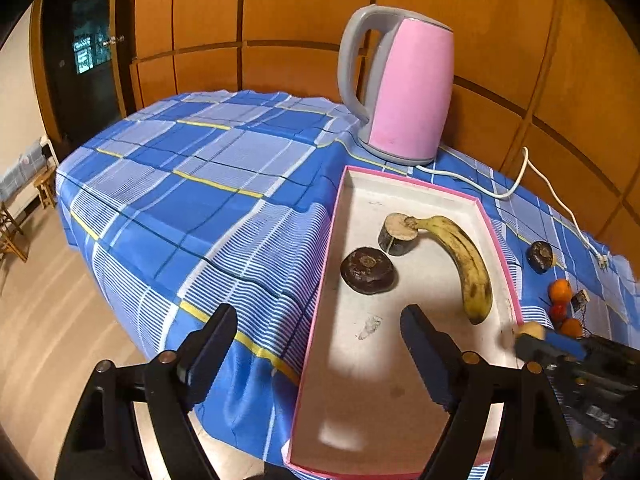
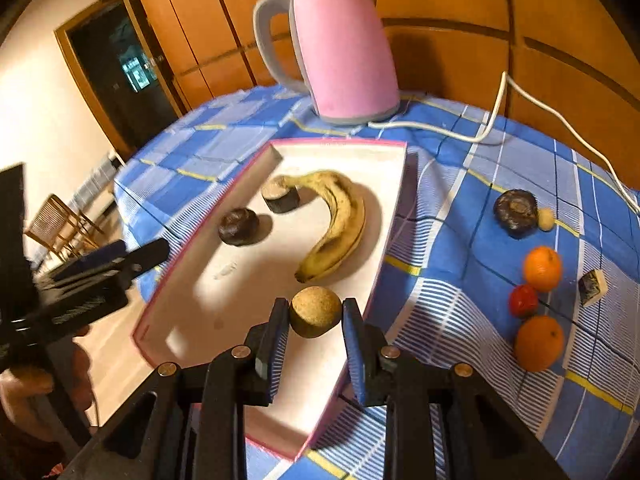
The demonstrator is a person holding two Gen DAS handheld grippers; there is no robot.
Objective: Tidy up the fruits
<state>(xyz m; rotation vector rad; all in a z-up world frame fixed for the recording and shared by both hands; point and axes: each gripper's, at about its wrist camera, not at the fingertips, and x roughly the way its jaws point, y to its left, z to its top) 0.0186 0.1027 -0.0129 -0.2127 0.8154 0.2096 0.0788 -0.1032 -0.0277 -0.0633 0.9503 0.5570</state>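
Note:
A white tray with a pink rim (image 1: 320, 300) (image 2: 392, 216) lies on the blue checked tablecloth. In it lie a banana (image 1: 466, 264) (image 2: 340, 220), a dark round fruit (image 1: 366, 270) (image 2: 236, 226) and a cut dark fruit piece (image 1: 396, 234) (image 2: 280, 196). My right gripper (image 2: 316, 316) is shut on a tan round fruit (image 2: 316, 316) (image 1: 532, 330) above the tray's near right part. My left gripper (image 1: 320, 324) is open and empty over the tray's left rim.
A pink kettle (image 1: 404, 88) (image 2: 344, 52) with a white cord (image 2: 492, 120) stands behind the tray. Right of the tray lie two oranges (image 2: 542, 268) (image 2: 538, 344), a small red fruit (image 2: 522, 300), a dark fruit (image 2: 516, 206) and a cut wedge (image 2: 592, 286).

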